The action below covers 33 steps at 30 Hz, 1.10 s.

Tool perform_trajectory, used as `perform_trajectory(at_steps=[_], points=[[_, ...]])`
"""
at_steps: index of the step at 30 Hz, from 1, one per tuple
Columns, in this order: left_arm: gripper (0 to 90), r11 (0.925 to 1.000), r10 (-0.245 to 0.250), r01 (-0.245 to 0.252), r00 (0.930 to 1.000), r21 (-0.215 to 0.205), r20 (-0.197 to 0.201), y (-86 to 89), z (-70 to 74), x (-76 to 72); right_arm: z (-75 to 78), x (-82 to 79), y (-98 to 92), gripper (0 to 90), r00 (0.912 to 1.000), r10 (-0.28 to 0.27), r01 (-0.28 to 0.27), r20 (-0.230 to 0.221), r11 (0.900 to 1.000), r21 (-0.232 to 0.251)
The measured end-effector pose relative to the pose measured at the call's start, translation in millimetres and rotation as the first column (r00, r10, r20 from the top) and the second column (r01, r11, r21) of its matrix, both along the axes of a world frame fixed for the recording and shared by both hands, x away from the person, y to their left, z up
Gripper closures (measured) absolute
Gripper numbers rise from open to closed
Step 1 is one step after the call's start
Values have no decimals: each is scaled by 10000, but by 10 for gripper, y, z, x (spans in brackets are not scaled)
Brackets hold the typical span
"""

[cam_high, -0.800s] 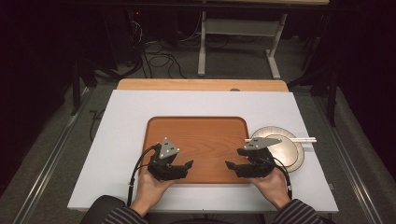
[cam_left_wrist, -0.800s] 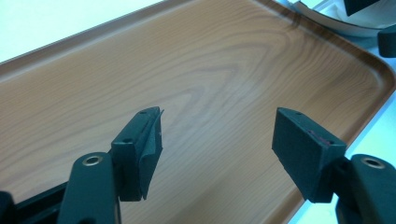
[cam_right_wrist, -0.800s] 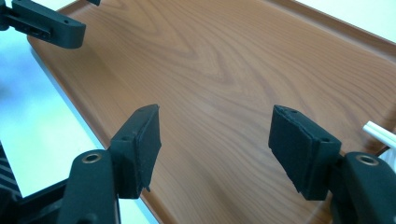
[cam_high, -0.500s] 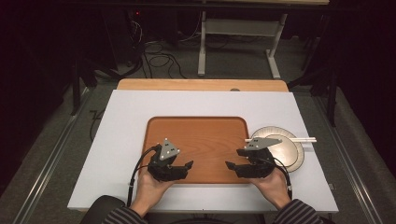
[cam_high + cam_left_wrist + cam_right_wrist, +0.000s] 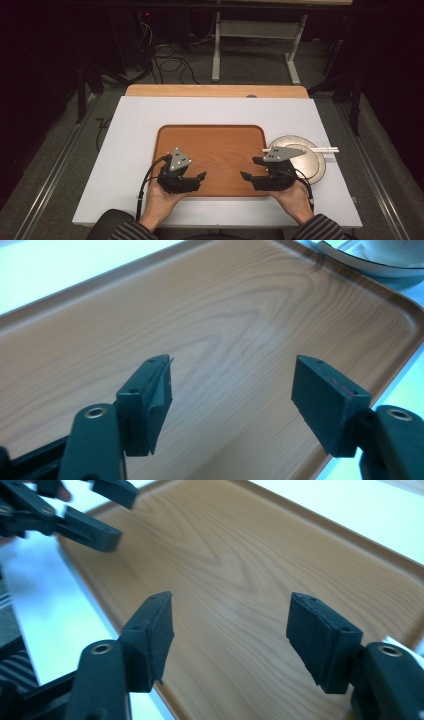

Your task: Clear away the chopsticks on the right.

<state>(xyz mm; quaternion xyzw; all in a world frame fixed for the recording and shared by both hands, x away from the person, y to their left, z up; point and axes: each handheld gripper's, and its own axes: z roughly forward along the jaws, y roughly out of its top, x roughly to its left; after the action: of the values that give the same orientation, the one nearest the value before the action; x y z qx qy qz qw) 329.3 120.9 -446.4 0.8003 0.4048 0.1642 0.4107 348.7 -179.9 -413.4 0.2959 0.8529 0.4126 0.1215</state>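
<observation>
Wood: a brown tray (image 5: 210,145) lies mid-table on the white table (image 5: 135,130), its long axis running left to right, nothing on it.
Left claw (image 5: 199,176): over the tray's near left part, pointing inward; jaws wide apart, nothing between them, as the left gripper view (image 5: 230,390) makes plain.
Right claw (image 5: 246,176): over the tray's near right part, pointing inward at the left one; jaws gaping just as wide and bare (image 5: 230,625).
Hands: each holds its claw from the near edge, sleeves at the bottom of the high view.
Plate (image 5: 316,162): a pale round plate just beside the tray's right edge, partly behind the right claw's grey top.
Stick (image 5: 325,149): a thin white stick lies across the plate, pointing left to right.
Key relation: the tray sits straight under and ahead of both claws, with its short edges out to either side; the plate is to the right, so the right hand is much the nearer to it.
Judgement: neither claw has begun a grasp; the likely next reach is by the right hand, outward to the plate.
View gain, left gripper view: the plate's rim (image 5: 360,260) past the tray's far corner.
View gain, right gripper view: the left claw (image 5: 112,517) across the tray, tips apart.
View gain, high view: the whole layout and the stick.
</observation>
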Motion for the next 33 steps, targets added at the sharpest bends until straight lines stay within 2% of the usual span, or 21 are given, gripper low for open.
perform_trajectory(at_steps=[1, 2, 5, 9, 12, 17, 21, 26, 28, 29, 31, 33], points=[[313, 10000, 0, 0, 10000, 0, 0, 0, 0, 0, 0, 0, 0, 345, 10000, 0, 0, 0, 10000, 0], [319, 9999, 128, -129, 9998, -72, -136, 5, -10, 9, 14, 7, 7, 333, 9996, 268, -267, -78, 9995, 176], [328, 9997, 218, -219, 9997, -94, -124, 5, -5, 6, 36, 19, -2, 327, 9989, 381, -369, -287, 9985, 404], [333, 9996, 244, -245, 9996, -107, -116, 8, 4, 1, 83, 37, -39, 297, 9963, 258, -227, -814, 9990, 386], [336, 9995, 250, -252, 9996, -182, -110, 11, 24, -2, 123, 26, -108, 297, 9960, 212, -175, -871, 9989, 434], [333, 9996, 237, -237, 9997, -162, -37, 7, 33, -11, 186, -1, -209, 312, 9968, 94, -76, -797, 9997, 225], [329, 9996, 225, -226, 9997, -150, -22, 8, 32, -9, 261, -24, -364, 376, 9968, 14, -5, -800, 9999, 103], [319, 9997, 221, -221, 9998, -98, -12, 5, 29, -8, 321, -24, -584, 398, 9965, -398, 400, -730, 9992, 14], [318, 9997, 221, -221, 9998, -84, -8, 3, 27, -7, 329, -25, -618, 399, 9962, -466, 470, -730, 9989, 29], [314, 9998, 202, -202, 9998, -55, -13, 2, 24, -4, 352, -25, -714, 395, 9958, -643, 647, -657, 9979, 42], [309, 9997, 217, -217, 9998, -62, -14, -3, 20, -2, 360, -25, -745, 395, 9956, -702, 705, -622, 9975, 35], [302, 9998, 176, -177, 9998, -36, -32, -4, 18, 0, 390, -21, -862, 400, 9938, -989, 990, -512, 9951, -4]])
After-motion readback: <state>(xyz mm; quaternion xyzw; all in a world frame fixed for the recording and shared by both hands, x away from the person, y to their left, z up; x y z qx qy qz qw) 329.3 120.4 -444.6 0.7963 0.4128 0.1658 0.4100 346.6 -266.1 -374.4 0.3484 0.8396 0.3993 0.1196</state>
